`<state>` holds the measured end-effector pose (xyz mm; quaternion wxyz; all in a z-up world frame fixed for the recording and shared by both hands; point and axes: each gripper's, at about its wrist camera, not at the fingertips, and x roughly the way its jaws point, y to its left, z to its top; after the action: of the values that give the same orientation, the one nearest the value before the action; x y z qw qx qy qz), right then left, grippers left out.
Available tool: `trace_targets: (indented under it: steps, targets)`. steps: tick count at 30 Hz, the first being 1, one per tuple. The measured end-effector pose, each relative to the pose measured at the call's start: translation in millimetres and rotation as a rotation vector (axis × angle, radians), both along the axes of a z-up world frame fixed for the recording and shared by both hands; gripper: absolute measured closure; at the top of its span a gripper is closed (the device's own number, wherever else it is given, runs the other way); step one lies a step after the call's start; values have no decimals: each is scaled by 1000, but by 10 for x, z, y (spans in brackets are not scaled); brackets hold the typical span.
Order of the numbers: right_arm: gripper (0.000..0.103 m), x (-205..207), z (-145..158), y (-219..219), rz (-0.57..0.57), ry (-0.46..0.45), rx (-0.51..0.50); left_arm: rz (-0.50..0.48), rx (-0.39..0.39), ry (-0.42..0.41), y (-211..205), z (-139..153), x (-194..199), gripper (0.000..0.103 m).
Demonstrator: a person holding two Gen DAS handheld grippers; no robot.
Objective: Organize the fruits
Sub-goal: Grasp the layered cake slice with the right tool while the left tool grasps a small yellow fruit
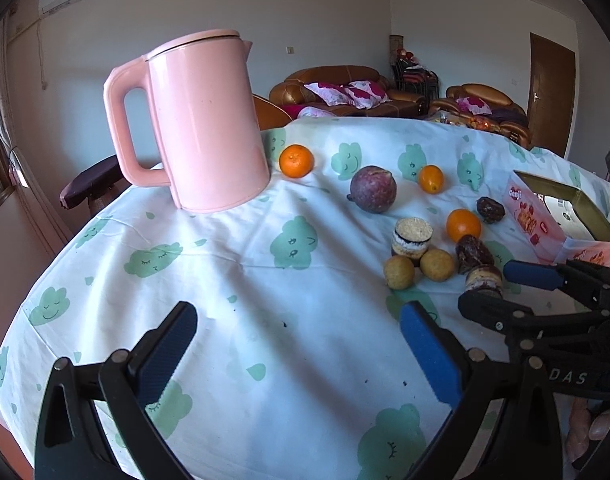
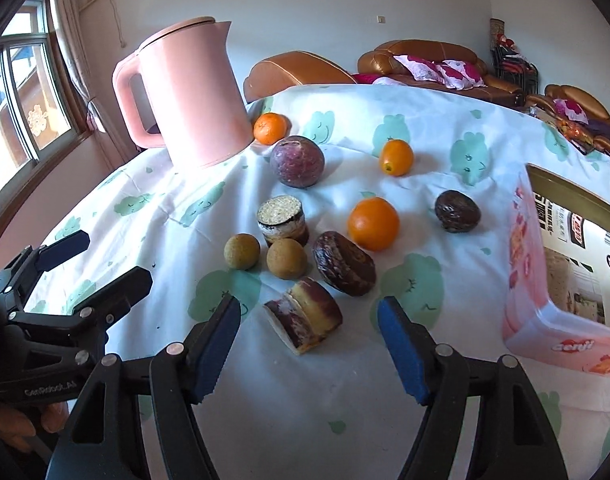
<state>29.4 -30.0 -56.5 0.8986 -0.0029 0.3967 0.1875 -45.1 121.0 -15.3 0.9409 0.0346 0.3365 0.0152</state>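
Observation:
My right gripper (image 2: pixel 307 304) stands open low over the table. A layered cake piece (image 2: pixel 305 314) lies between its blue pads, which do not touch it. Behind it sit two tan round fruits (image 2: pixel 242 251) (image 2: pixel 286 258), a chocolate-coated cake (image 2: pixel 343 263), a round layered cake (image 2: pixel 281 220), three oranges (image 2: pixel 373 223) (image 2: pixel 395 157) (image 2: pixel 269 128), a purple passion fruit (image 2: pixel 297 161) and a dark wrinkled fruit (image 2: pixel 457 211). My left gripper (image 1: pixel 299 312) is open over bare cloth left of the fruit, with nothing between its fingers. It also shows in the right wrist view (image 2: pixel 117 256).
A pink kettle (image 1: pixel 201 120) stands at the table's back left. An open pink box (image 2: pixel 565 264) lies on the right. The white cloth with green clouds (image 1: pixel 225 264) covers the table. Brown sofas (image 1: pixel 345 88) stand beyond the far edge.

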Motion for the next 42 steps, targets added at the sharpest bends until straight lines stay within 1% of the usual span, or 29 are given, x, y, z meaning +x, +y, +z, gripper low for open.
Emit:
trace_targets:
  steps: [1, 2, 5, 8, 10, 12, 13, 15, 16, 17, 18, 19, 20, 21, 22, 23, 26, 27, 29, 31, 34, 37, 39, 42]
  targets:
    - [50, 21, -27, 41, 11, 17, -20, 1, 1, 2, 4, 4, 10, 0]
    - [58, 42, -61, 66, 21, 45, -38, 0, -2, 7, 10, 6, 26, 0]
    - [58, 38, -78, 35, 31, 62, -28, -13, -18, 22, -9, -1, 69, 0]
    - [58, -17, -44, -82, 29, 54, -16, -24, -20, 38, -64, -9, 120, 0]
    - [58, -69, 30, -198, 17, 21, 12, -39, -15, 49, -112, -29, 163, 0]
    - [58, -136, 143, -337, -5, -32, 26, -49, -6, 62, -164, -60, 233, 0]
    - [58, -158, 184, -397, -17, -59, 24, -59, -4, 71, -194, -72, 280, 2]
    - [58, -179, 224, -499, -46, -89, 23, -84, -11, 98, -258, -102, 389, 9]
    - [58, -172, 221, -542, -58, -88, 27, -96, -19, 115, -293, -123, 445, 14]
    - [58, -157, 212, -578, -67, -79, 36, -110, -26, 126, -333, -143, 497, 18]
    - [58, -141, 199, -609, -75, -68, 46, -121, -28, 134, -367, -165, 549, 19]
    - [58, -126, 184, -632, -82, -58, 55, -128, -23, 146, -396, -198, 601, 24]
    - [58, -110, 173, -648, -88, -49, 62, -129, -15, 166, -421, -238, 654, 32]
    - [58, -103, 171, -660, -92, -46, 67, -135, -19, 197, -433, -277, 708, 34]
    - [58, -100, 176, -670, -95, -47, 71, -139, -40, 210, -420, -294, 746, 36]
    - [58, -111, 185, -675, -97, -51, 72, -137, -64, 206, -391, -281, 768, 39]
    - [58, -122, 197, -666, -95, -63, 71, -129, -89, 215, -341, -286, 847, 45]
    - [58, -125, 197, -655, -94, -66, 65, -129, -93, 212, -330, -283, 855, 49]
    - [58, -125, 192, -642, -95, -71, 54, -143, -99, 206, -323, -273, 837, 66]
    - [58, -123, 202, -659, -100, -73, 58, -159, -99, 195, -341, -259, 820, 75]
    - [58, -143, 257, -732, -121, -96, 78, -161, -86, 155, -355, -202, 752, 75]
    - [58, -176, 368, -844, -151, -143, 84, -170, -57, 69, -388, -79, 616, 75]
    - [58, -208, 461, -952, -182, -187, 67, -185, -50, 26, -438, 21, 533, 75]
    - [58, -244, 594, -1196, -255, -255, 31, -228, -70, -35, -567, 217, 443, 75]
